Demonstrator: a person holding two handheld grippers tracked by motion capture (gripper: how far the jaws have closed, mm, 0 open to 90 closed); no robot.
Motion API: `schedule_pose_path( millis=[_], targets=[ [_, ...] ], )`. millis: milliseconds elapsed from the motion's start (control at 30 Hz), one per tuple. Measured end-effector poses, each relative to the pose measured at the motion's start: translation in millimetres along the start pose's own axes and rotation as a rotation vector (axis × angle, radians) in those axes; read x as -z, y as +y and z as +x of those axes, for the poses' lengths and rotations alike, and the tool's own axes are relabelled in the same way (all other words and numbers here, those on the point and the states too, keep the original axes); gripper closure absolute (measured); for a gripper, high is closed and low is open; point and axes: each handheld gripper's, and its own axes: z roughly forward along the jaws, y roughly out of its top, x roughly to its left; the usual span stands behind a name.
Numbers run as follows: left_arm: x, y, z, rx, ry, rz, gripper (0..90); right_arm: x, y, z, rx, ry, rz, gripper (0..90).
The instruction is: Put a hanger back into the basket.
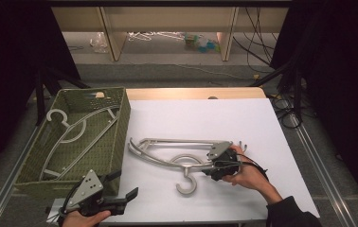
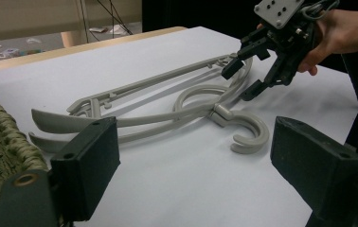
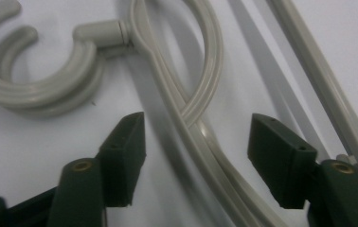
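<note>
A green perforated basket [image 1: 120, 124] stood at the left of the table [image 1: 243, 118], which was covered in white. Inside it lay a pale hanger [image 1: 70, 130], hook toward the far left corner. Beyond the table's far edge, a wooden shelf [image 1: 167, 28] stood on the floor with loose hangers [image 1: 151, 36] and small bluish items [image 1: 201, 43] beneath it. Black cables [image 1: 257, 42] trailed at the far right.

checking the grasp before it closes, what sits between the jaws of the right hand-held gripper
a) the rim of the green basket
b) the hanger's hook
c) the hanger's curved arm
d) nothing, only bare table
c: in the right gripper view the curved arm of the grey plastic hanger runs up between the two black jaws of the right hand-held gripper, which stand apart on either side of it, while its hook lies off to one side.
</note>
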Motion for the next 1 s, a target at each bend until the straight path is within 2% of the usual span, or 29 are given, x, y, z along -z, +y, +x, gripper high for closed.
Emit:
schedule_pose_path(
  millis=[33, 100, 133, 233, 300, 333, 367, 433, 467, 533, 600, 667, 733, 833, 867, 900, 933, 967, 1000],
  targets=[
    [-1.5, -1.2, 0.1, -0.013, -0.009, -0.001, 16.5, -5.1, 0.8, -1.7, 0.026, 0.010, 0.018, 46.6],
    [-1.6, -1.0, -0.5, -0.021, -0.006, 0.002, 16.2, -6.9, 1.1, -2.2, 0.042, 0.017, 0.033, 48.1],
    [-1.4, -0.6, -0.9, -0.025, -0.013, 0.010, 16.2, -9.9, 2.7, -2.6, 0.056, 0.020, 0.041, 51.8],
    [-1.9, -0.5, -1.2, -0.024, -0.013, 0.012, 16.3, -10.9, 4.8, -3.9, 0.082, 0.022, 0.039, 56.4],
    [-1.7, -0.4, -1.6, -0.024, -0.014, 0.012, 16.5, -12.5, 6.0, -5.7, 0.101, 0.049, 0.041, 62.8],
    [-1.7, -0.4, -1.6, -0.024, -0.014, 0.012, 16.5, -12.5, 6.0, -5.7, 0.101, 0.049, 0.041, 62.8],
    [-1.9, 0.1, -0.1, -0.043, -0.027, 0.001, 16.5, -12.6, 6.1, -6.2, 0.108, 0.053, 0.039, 65.4],
    [-1.0, 1.2, -0.2, -0.041, -0.020, -0.001, 16.7, -12.1, 6.8, -5.4, 0.160, 0.049, 0.042, 70.0],
    [-1.0, 1.2, -0.2, -0.041, -0.020, -0.001, 16.7, -12.1, 6.8, -5.4, 0.160, 0.049, 0.042, 70.0],
    [-0.9, 1.1, -0.8, -0.044, -0.019, -0.001, 16.7, -9.5, 7.5, -4.5, 0.207, 0.032, 0.053, 72.9],
    [-0.9, 1.4, -2.9, -0.022, -0.019, -0.013, 16.7, -8.2, 7.9, -4.0, 0.217, 0.032, 0.060, 73.8],
    [0.0, 3.0, -2.8, -0.048, -0.025, -0.016, 16.8, -5.1, 9.8, -2.9, 0.261, 0.020, 0.065, 74.8],
    [-0.3, 2.1, -4.3, -0.034, -0.028, -0.013, 16.8, -0.2, 13.8, -0.7, 0.290, -0.002, 0.053, 75.3],
    [-0.1, 2.9, -4.1, -0.033, -0.024, -0.019, 16.9, 7.1, 18.6, 2.9, 0.312, 0.001, 0.043, 76.2],
    [-0.5, 3.1, -3.7, -0.038, -0.027, -0.030, 16.9, 9.1, 19.3, 3.2, 0.313, -0.008, 0.030, 76.3],
    [0.7, 3.8, -3.6, -0.057, -0.022, -0.019, 17.0, 11.3, 19.5, 2.5, 0.324, -0.011, 0.021, 76.6],
    [0.5, 3.9, -3.4, -0.070, -0.023, -0.018, 17.0, 13.3, 19.5, 3.2, 0.321, -0.010, 0.012, 76.9],
    [-0.5, 3.1, -4.6, -0.056, -0.020, -0.027, 17.1, 15.5, 19.4, 3.8, 0.317, -0.004, 0.005, 77.3],
    [0.1, 4.0, -4.0, -0.081, -0.013, -0.021, 17.3, 17.6, 19.6, 4.6, 0.306, 0.003, -0.008, 77.8]
  ],
)
